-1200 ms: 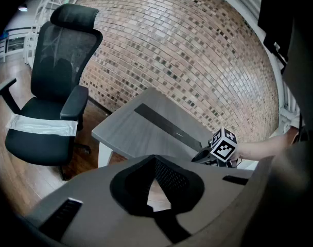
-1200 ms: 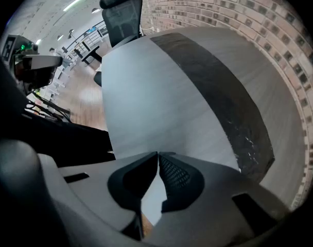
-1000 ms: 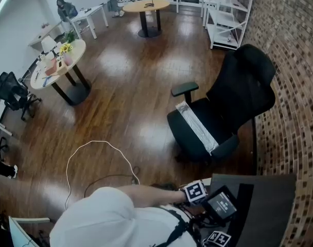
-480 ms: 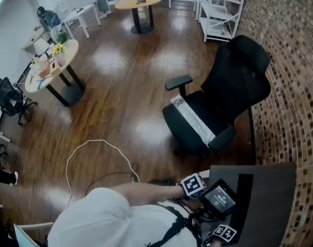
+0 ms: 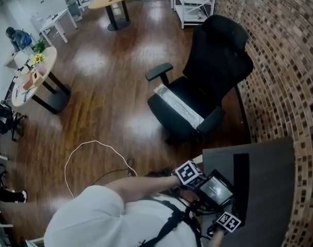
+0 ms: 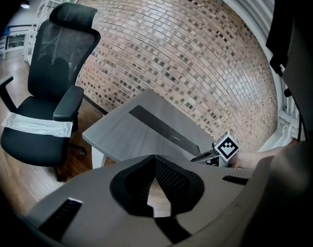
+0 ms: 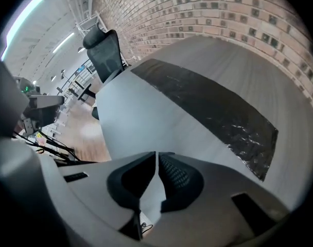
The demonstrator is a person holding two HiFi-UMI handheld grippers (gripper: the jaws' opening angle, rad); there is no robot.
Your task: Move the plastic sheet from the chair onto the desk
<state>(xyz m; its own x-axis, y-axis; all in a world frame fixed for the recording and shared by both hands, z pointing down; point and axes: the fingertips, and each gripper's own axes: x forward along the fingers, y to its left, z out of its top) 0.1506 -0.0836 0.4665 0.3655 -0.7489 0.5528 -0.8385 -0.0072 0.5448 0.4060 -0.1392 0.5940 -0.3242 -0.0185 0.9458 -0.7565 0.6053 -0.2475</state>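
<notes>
Whitish plastic sheet point(image 5: 178, 106) is draped across black office chair point(image 5: 213, 50); left gripper point(image 6: 155, 161) and right gripper point(image 7: 156, 156) are held closed, empty, pickup apparently not begun.

A white top point(image 5: 94, 217) is worn, crossed by black harness straps point(image 5: 169, 224). The left gripper point(image 6: 155, 160) and right gripper point(image 7: 156, 156) are cased in grey, with black ribbed pads point(image 6: 172, 176) inside. A cube point(image 5: 189, 173) of black-and-white square markers is fitted to each, and a small dark screen point(image 5: 214, 189) is seen beside one.

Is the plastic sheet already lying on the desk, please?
No, the plastic sheet lies across the seat of the chair, apart from the desk.
</notes>
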